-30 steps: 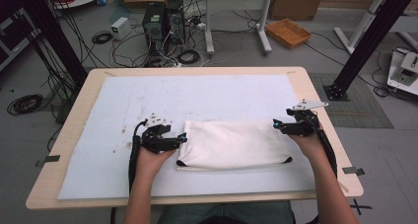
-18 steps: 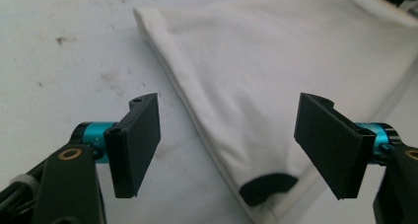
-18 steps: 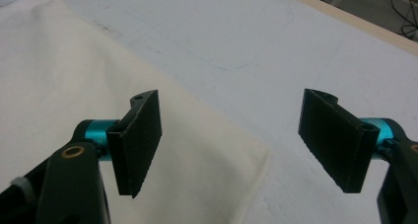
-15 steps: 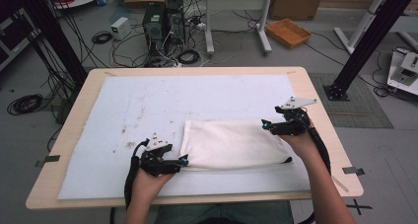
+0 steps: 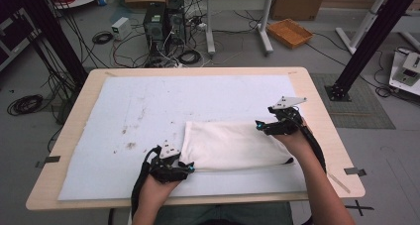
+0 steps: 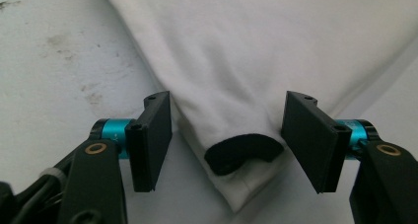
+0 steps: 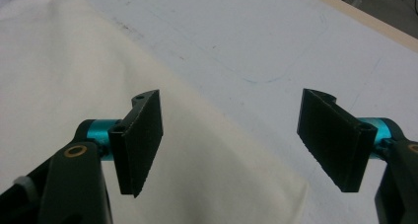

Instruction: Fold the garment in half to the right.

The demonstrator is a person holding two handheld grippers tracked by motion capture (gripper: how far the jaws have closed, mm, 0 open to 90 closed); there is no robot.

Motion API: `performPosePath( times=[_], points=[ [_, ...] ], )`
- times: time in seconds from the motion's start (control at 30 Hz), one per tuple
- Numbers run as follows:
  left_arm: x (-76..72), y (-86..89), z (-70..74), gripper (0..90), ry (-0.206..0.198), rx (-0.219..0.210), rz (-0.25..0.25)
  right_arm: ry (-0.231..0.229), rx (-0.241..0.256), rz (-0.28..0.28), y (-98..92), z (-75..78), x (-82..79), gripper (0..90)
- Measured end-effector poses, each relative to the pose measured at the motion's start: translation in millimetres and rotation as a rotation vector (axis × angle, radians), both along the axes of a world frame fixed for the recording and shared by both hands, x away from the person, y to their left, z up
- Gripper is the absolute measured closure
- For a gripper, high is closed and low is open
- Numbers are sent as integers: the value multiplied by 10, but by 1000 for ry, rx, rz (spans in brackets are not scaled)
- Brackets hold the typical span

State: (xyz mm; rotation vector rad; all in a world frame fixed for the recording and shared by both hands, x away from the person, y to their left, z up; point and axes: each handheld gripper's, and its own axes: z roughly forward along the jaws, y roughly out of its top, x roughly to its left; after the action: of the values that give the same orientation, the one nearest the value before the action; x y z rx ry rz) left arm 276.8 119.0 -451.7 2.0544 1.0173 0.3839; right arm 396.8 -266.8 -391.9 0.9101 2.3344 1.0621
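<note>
The left gripper [image 5: 189, 168] sits at the near left corner of the folded white cloth [image 5: 233, 144], its jaws spread wide with nothing between them; in the left gripper view the corner of the cloth, with a small black tab [image 6: 242, 152] tucked into the fold, lies on the mat between the two jaws but untouched by either. The right gripper [image 5: 259, 126] hovers over the far right corner of the cloth, its jaws also wide apart and empty, one over fabric and the other over bare mat. The cloth lies as a flat, tidy rectangle on the near right part of the white mat [image 5: 148, 106] that covers the table [image 5: 317, 91]. Judging from this, the folding so far looks done and released; any further fold would need a fresh grasp at these corners.
</note>
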Motion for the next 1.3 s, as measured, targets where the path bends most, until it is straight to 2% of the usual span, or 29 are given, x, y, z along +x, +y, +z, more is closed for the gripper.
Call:
performPosePath(
  times=[0.17,0.3,0.43,0.5,0.57,0.7,0.87,0.9,0.93,1.0,1.07,1.2,1.23,1.3],
  points=[
    [-52,2,35,442,6,35,-24,-6,11,-1,-51,-4,-39,261],
    [-80,-21,44,592,8,34,-60,0,28,-3,-82,4,-40,261],
    [-81,-26,42,663,11,28,-71,-6,21,4,-62,16,-30,261],
    [-76,-20,30,688,7,14,-78,-6,19,13,-17,27,-22,261],
    [-60,9,11,712,12,-17,-74,-9,27,24,26,35,-13,261],
    [-26,99,-38,774,44,-116,-55,-1,30,50,152,46,20,261],
    [-20,105,-33,792,48,-118,-59,14,40,96,313,58,76,261],
    [-19,106,-29,792,51,-138,-75,25,39,105,359,65,90,261],
    [-19,106,-29,797,51,-138,-75,25,39,105,359,65,90,261],
    [-7,122,-19,799,55,-192,-90,52,47,149,560,92,191,260],
    [2,125,-15,800,52,-198,-95,56,40,164,660,103,225,260],
    [-1,115,-14,800,49,-190,-94,61,63,187,811,106,256,260],
    [-9,105,-13,799,47,-180,-94,71,66,213,976,88,276,257],
    [-10,102,-13,799,43,-170,-95,74,62,222,1027,79,283,256]
  ],
)
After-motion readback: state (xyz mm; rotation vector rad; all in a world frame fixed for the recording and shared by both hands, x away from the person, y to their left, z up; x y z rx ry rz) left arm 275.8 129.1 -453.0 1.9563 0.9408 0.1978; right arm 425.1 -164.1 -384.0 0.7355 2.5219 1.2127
